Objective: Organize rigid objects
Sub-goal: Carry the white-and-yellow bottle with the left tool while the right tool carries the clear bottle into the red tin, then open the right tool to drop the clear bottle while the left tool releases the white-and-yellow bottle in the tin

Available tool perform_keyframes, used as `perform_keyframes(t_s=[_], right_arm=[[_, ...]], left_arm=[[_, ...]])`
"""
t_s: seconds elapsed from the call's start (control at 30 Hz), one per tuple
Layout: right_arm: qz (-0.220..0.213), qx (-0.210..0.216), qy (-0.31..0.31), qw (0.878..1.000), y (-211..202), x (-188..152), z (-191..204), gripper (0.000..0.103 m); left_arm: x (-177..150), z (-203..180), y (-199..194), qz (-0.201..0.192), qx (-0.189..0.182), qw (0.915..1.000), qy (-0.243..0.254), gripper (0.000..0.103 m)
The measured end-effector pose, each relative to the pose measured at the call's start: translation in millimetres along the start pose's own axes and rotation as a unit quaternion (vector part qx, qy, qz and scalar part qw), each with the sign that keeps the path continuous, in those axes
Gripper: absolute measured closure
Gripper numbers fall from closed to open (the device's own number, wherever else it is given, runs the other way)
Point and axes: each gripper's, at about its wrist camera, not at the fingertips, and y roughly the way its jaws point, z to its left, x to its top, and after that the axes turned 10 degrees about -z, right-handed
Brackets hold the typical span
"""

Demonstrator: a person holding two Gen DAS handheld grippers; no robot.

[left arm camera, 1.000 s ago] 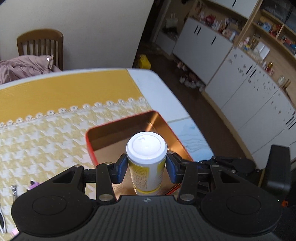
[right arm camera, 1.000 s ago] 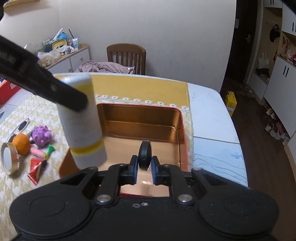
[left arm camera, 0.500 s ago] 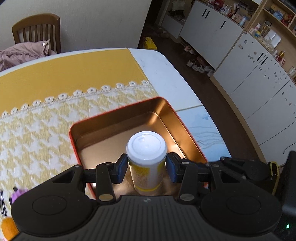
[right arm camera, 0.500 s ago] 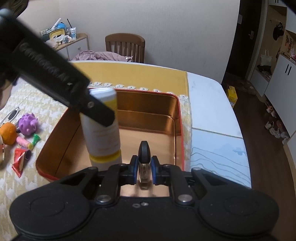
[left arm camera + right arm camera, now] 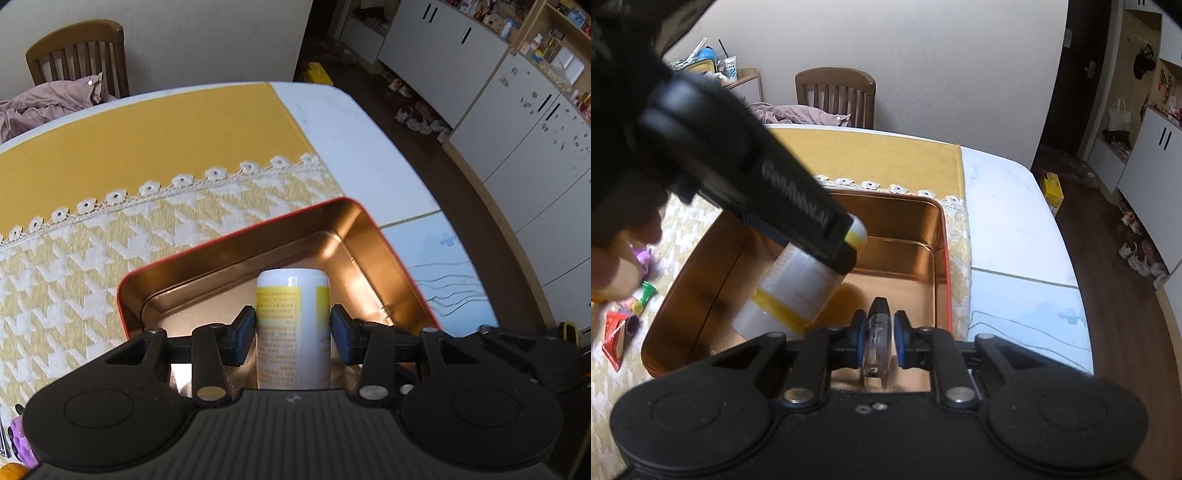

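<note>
My left gripper (image 5: 293, 328) is shut on a white and yellow bottle (image 5: 293, 325). It holds the bottle tilted, low inside the red tin with a copper inside (image 5: 229, 258). In the right wrist view the bottle (image 5: 798, 284) leans with its cap end toward the tin's far side, under the left gripper's black finger (image 5: 790, 206). My right gripper (image 5: 877, 336) is shut on a small clear glass vial with a black cap (image 5: 876, 332), over the near part of the tin (image 5: 934, 229).
Small toys lie on the yellow houndstooth cloth left of the tin: a purple spiky ball (image 5: 20, 443), a red packet (image 5: 615, 336) and a green piece (image 5: 646, 291). A wooden chair with pink cloth (image 5: 812, 107) stands behind the table. White cabinets (image 5: 517, 110) line the right.
My left gripper has lowered the bottle deeper into the tin and tipped it from upright to a slant. My right gripper has moved forward with the vial over the tin.
</note>
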Motion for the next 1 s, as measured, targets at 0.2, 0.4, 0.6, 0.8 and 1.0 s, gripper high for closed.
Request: perform_keyframes(t_s=[0.2, 0.4, 0.6, 0.8, 1.0], right_arm=[[0.003, 0.009, 0.006, 1.0, -4.9, -3.4, -3.3, 0.084], [0.007, 0.013, 0.01, 1.0, -7.3, -5.4, -3.7, 0.082], [0.001, 0.014, 0.02, 1.0, -14.0, -5.3, -3.5, 0.078], [-0.012, 0.02, 0.027, 0.999, -32.7, -2.3, -1.7, 0.07], [-0.023, 0.032, 0.036, 0.999, -55.0, 3.0, 4.5, 0.06]], left_arm=[[-7.0, 6.0, 8.6, 0.012, 0.012, 0.9998, -0.007, 0.06], [-12.7, 4.4, 2.0, 0.008, 0.013, 0.9999, -0.006, 0.06], [-18.4, 2.8, -11.5, -0.005, 0.014, 0.9999, -0.004, 0.053], [-24.8, 0.0, -46.0, -0.048, 0.008, 0.9988, 0.007, 0.049], [-40.7, 0.7, -87.6, -0.095, 0.019, 0.9948, 0.032, 0.049]])
